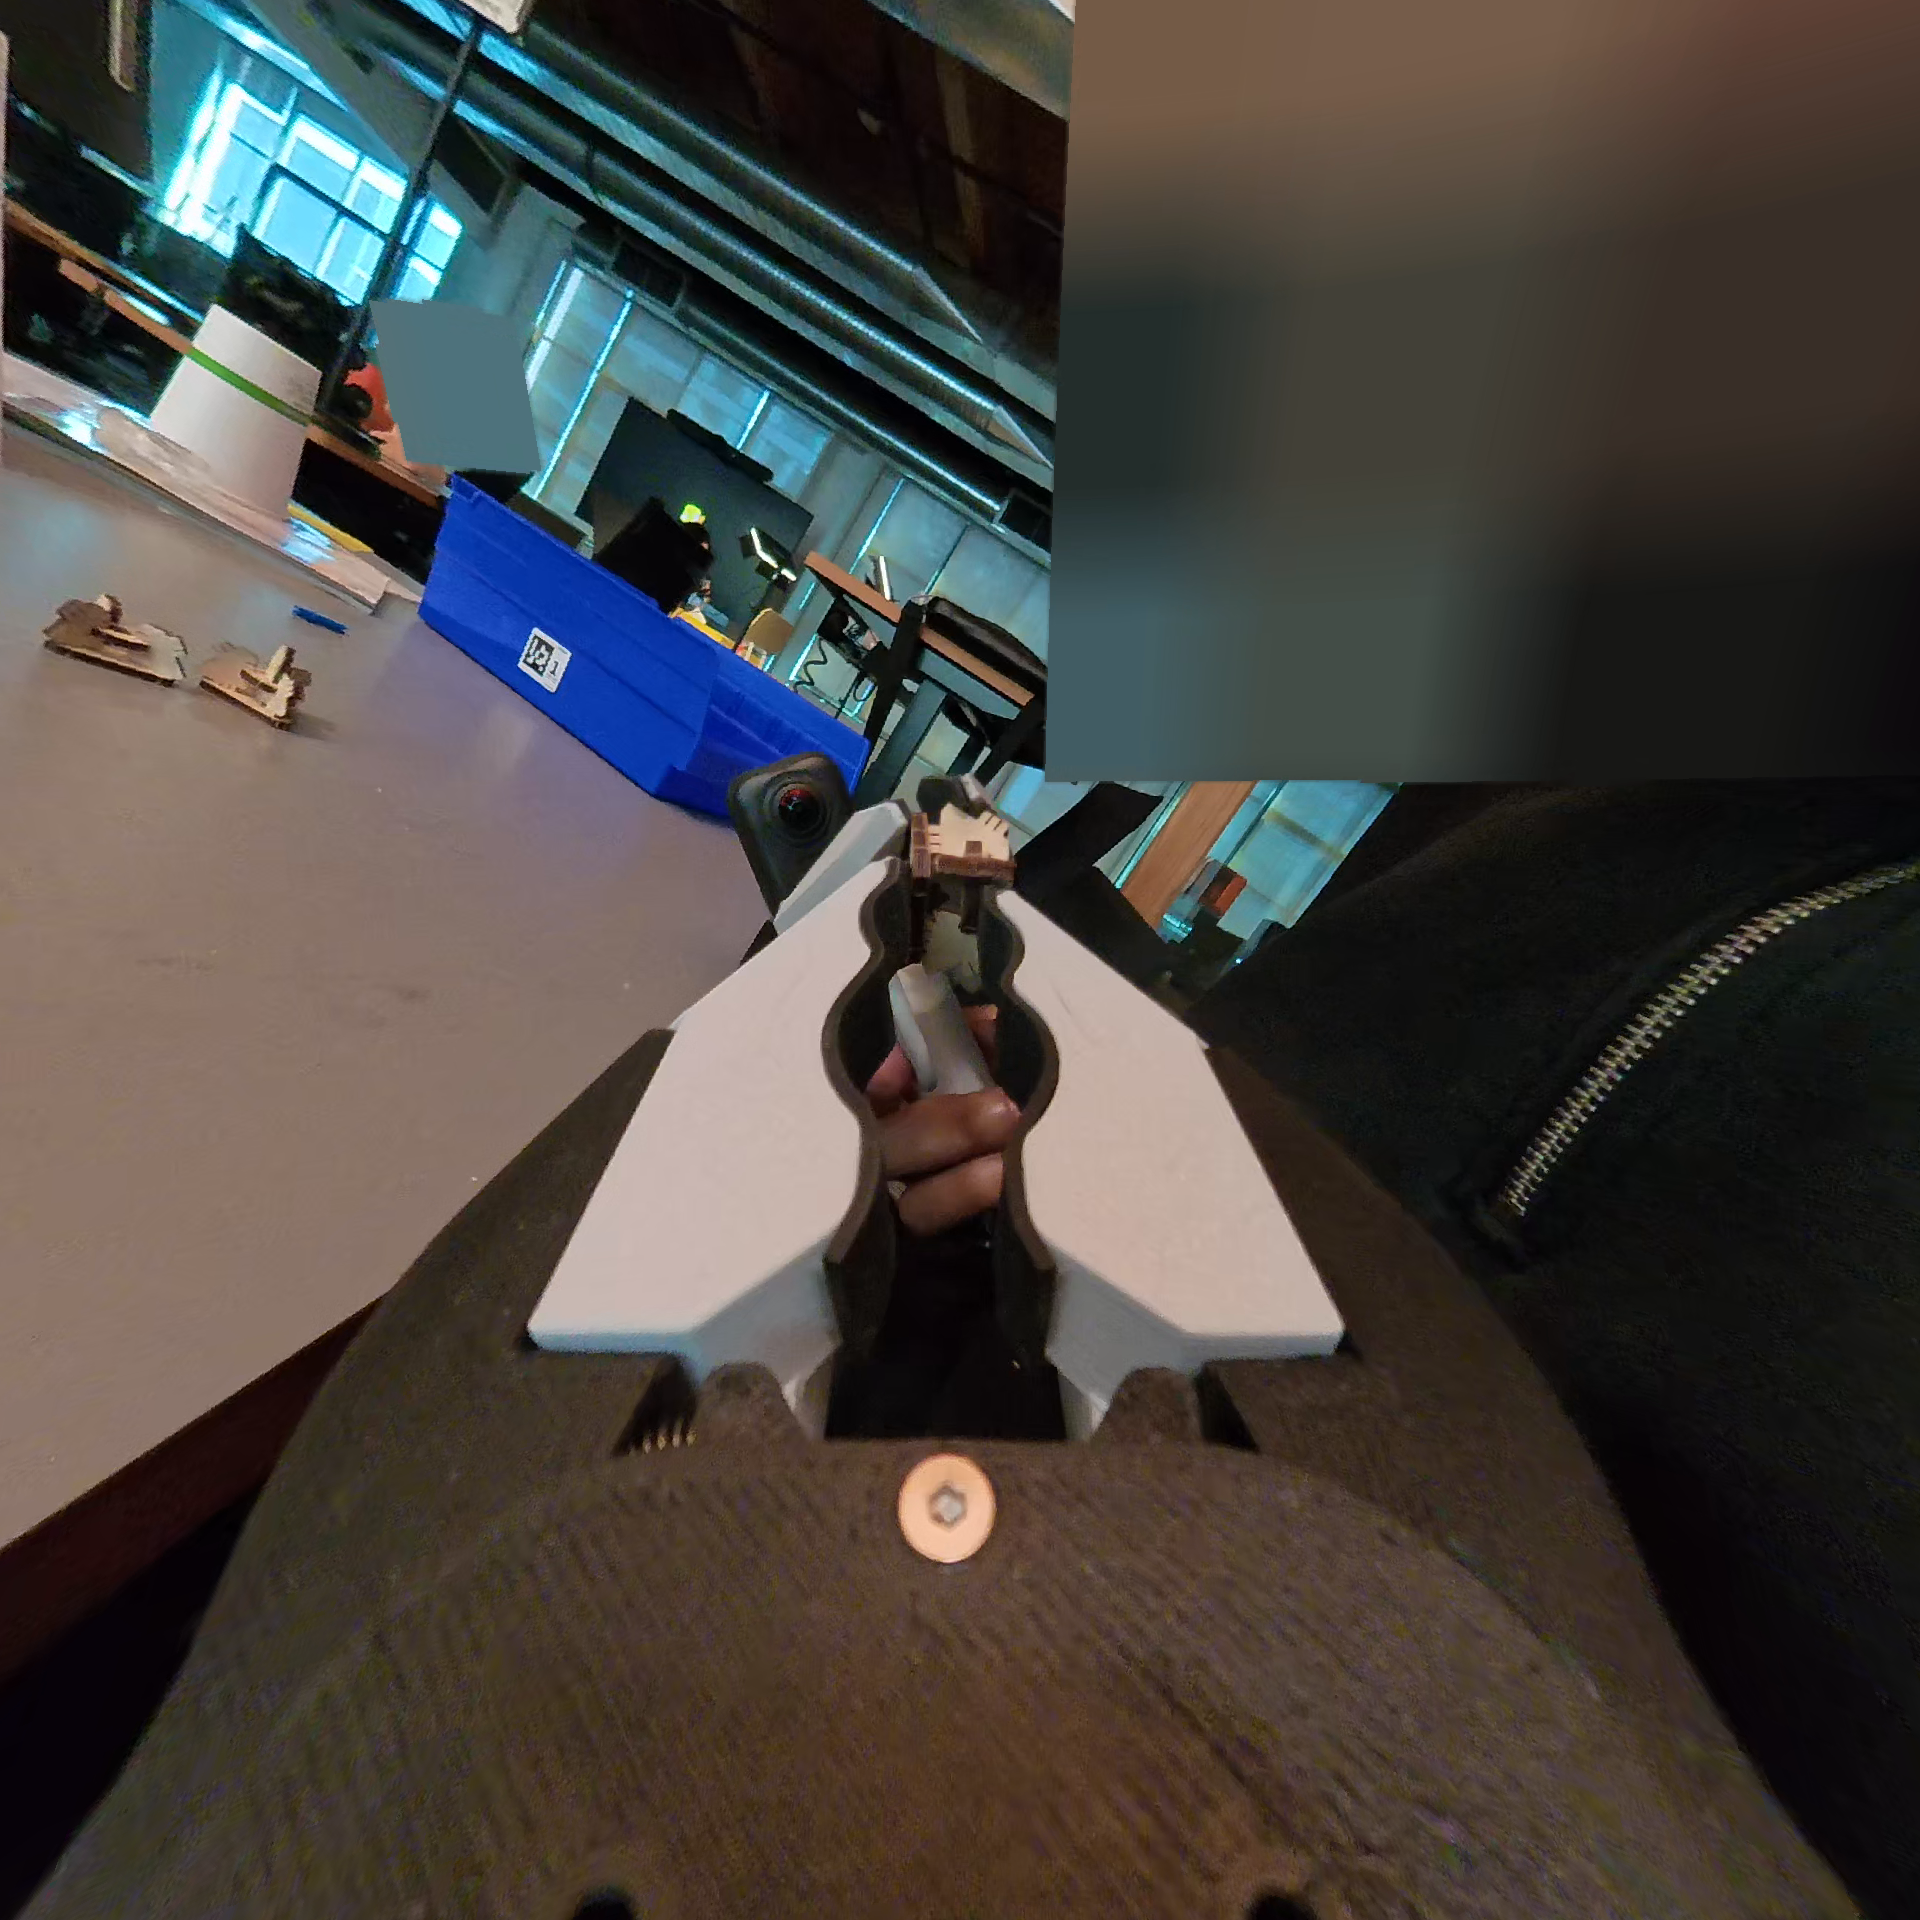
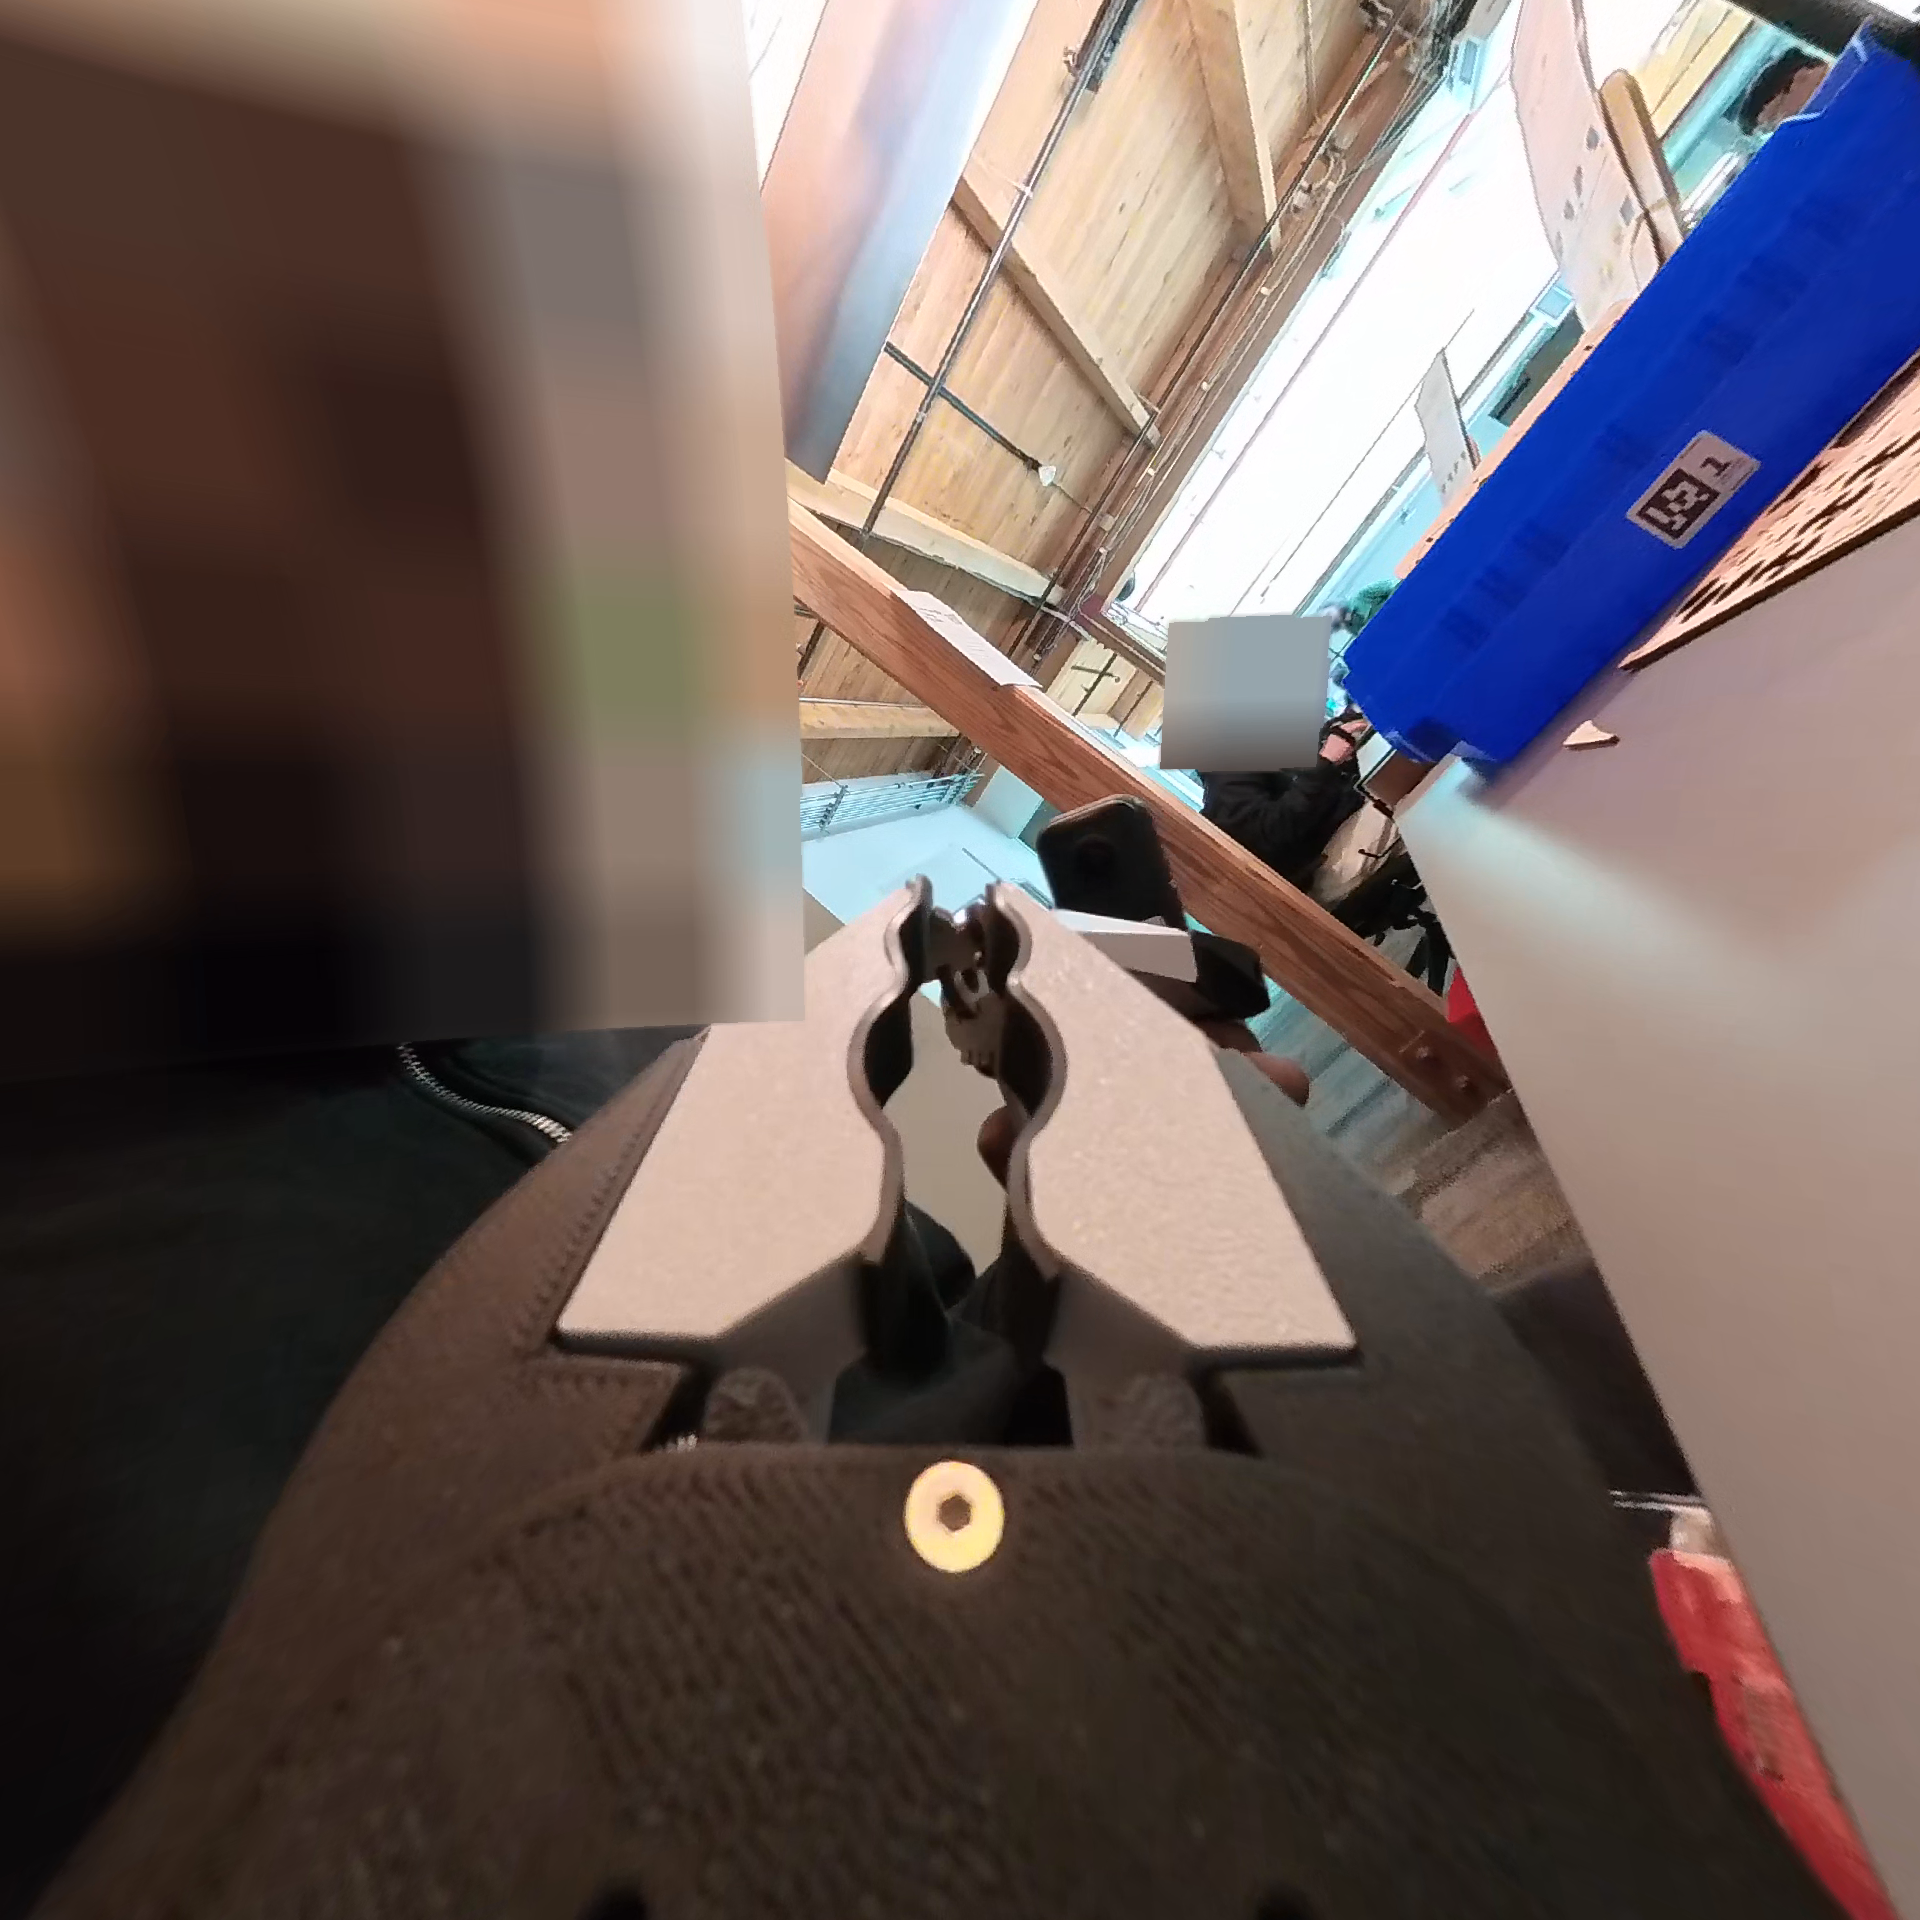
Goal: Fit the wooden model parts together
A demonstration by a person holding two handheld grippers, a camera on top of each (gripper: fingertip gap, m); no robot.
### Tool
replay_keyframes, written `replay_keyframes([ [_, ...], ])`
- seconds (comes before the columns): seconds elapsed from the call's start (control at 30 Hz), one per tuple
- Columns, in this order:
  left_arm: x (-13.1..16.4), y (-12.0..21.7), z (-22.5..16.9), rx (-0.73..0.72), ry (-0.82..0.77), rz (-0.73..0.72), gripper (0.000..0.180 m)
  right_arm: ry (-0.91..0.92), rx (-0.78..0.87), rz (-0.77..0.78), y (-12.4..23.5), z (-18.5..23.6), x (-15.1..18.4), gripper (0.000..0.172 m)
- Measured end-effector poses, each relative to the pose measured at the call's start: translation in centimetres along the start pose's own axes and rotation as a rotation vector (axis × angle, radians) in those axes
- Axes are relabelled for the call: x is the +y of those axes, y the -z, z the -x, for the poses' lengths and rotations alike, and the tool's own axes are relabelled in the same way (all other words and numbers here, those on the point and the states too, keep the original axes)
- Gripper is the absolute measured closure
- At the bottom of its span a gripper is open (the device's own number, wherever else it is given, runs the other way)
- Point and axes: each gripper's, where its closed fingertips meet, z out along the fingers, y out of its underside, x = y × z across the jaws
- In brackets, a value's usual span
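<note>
Wooden, laser-cut and notched, a small puzzle assembly (image 1: 961,857) sits at the very tips of the left gripper (image 1: 951,883), whose fingers are clenched on it, one pale face turned toward the camera. The right gripper (image 2: 961,940) meets it from the far side; a thin wooden piece (image 2: 971,997) stands between its nearly closed fingers, though whether the pads press on it I cannot tell. Both grippers are raised off the grey table (image 1: 260,935). Farther off on the table lie two more wooden assemblies (image 1: 114,639), a blue bin (image 1: 582,644) and a white paper cup (image 1: 239,400) upside down.
</note>
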Motion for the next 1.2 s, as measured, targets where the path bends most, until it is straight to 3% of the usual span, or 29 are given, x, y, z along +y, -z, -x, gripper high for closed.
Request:
replay_keyframes([
  [1.07, 0.2, 0.1, 0.9, -0.062, -0.005, 0.008, 0.169, 0.066, 0.115, -0.015, 0.1, -1.1, -0.4, 0.167],
  [1.13, -0.2, 0.3, 0.8, -0.050, 0.009, -0.012, 0.170, 0.078, 0.145, -0.002, 0.1, -1.6, -0.4, 0.162],
  [1.2, -0.5, 0.4, 0.7, -0.043, 0.014, -0.028, 0.169, 0.107, 0.182, 0.021, 0.2, -2.1, -0.4, 0.138],
])
